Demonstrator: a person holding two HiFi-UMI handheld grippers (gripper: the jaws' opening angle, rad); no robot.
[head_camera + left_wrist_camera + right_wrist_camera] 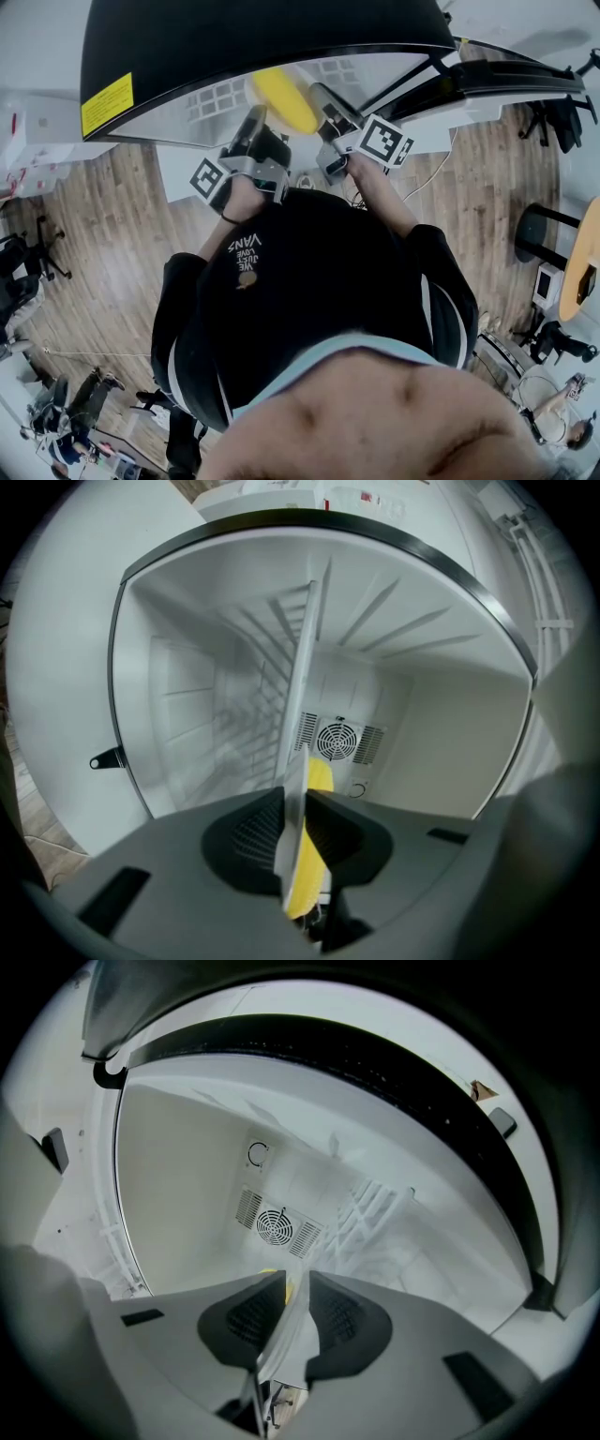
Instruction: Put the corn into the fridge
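Head view: the corn [286,98] is showing as a smooth yellow oblong at the open fridge [262,37], lying between the two gripper tips. The fridge casing is reading as glossy black and curved. The left gripper [255,120] and right gripper [328,105] are both reaching level into the opening.

Left gripper view: the cabinet is presenting matte white moulded walls [187,696] with ribbed ledges and a round slatted fan grille [337,741] at the back. A thin white panel [302,686] is running edge-on from the left gripper [295,799] into the cabinet. The corn [320,778] is lying against one face of that panel, its surface finely ridged. The dark cross-hatched pads [253,832] are standing close together, pinching the panel edge.

Right gripper view: the same panel [291,1335] is passing between the jaws of the right gripper [297,1279]. The pads [258,1321] are standing narrowly apart, not clamping; a sliver of the corn [278,1285] is showing in the gap. The fan grille [275,1225] is facing the camera.
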